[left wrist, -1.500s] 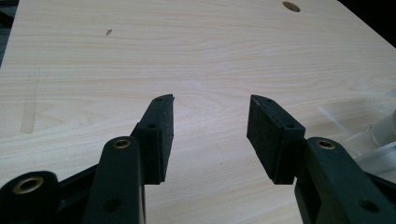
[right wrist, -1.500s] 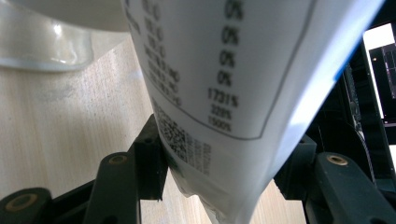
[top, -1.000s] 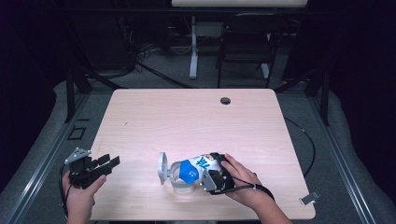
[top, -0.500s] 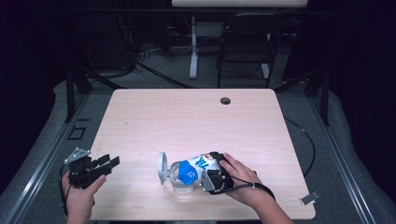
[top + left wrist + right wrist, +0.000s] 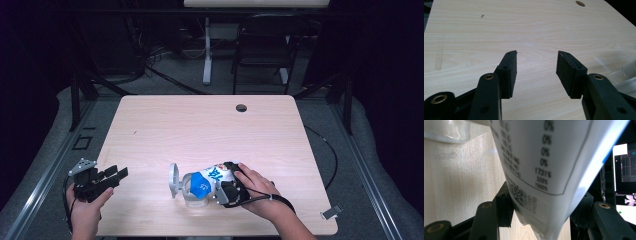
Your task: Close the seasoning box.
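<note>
Dark room, light falling mainly on pale wooden table (image 5: pixel 200 130). Round cable hole (image 5: pixel 241 108) near table's far edge. Grey floor (image 5: pixel 325 125) around it. Beyond far edge: black chair (image 5: pixel 262 50), white stand leg (image 5: pixel 207 50), loose cables (image 5: pixel 160 65).

Light wood bench (image 5: pixel 200 125), mostly bare. A round cable hole (image 5: pixel 241 108) sits way out past the right fingers (image 5: pixel 226 192), near the far edge. There's a tiny dark nick (image 5: pixel 135 132) ahead of the left fingers (image 5: pixel 112 175). Well beyond both sets of fingers, off the bench, are a black chair (image 5: pixel 262 50) and a white stand leg (image 5: pixel 206 55). In the right gripper view, a lit monitor (image 5: pixel 624 167) glows to the right of the right fingers.
</note>
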Tool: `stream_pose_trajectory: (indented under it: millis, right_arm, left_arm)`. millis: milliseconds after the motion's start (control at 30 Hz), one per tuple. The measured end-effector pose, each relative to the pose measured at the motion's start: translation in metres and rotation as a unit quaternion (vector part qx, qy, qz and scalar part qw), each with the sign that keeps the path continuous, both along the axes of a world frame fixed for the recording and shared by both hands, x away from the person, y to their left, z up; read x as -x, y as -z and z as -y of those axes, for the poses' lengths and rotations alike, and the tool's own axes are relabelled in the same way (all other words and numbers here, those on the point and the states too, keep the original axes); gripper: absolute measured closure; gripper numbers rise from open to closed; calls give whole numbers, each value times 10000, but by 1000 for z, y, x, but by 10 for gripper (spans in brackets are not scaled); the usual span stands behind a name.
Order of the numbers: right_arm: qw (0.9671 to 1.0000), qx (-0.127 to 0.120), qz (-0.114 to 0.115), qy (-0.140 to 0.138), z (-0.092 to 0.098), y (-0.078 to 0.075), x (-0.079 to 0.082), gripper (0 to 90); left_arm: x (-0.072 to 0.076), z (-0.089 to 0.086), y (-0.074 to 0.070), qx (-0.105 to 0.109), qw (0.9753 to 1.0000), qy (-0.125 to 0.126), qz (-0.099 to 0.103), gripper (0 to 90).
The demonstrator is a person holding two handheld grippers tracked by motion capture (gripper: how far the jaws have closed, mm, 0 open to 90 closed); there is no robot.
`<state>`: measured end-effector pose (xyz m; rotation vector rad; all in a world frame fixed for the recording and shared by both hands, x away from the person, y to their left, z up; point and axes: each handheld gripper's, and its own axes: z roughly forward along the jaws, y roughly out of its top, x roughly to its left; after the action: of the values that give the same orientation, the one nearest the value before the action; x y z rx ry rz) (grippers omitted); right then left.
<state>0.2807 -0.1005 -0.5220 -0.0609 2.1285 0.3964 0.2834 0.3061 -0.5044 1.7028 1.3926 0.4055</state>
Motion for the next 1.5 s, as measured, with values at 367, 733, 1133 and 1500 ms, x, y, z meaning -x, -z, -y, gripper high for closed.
stream_pose_trajectory:
  millis: [367,733,1133,1500]
  right_arm:
    - [9998,174,1,-32,-1,-3,-1,462]
    - [9994,341,53,-53,-2,-5,-1,462]
    - [9991,416,69,-54,-3,-6,0,462]
    - [9986,507,127,-75,-5,-7,0,462]
  left_arm:
    - [0,-1,-1,-44,10000,-17,-30,518]
    - [0,-1,1,-8,10000,-15,2,518]
    - [0,0,2,-15,10000,-60,14,515]
    - [0,0,2,-15,10000,-57,12,514]
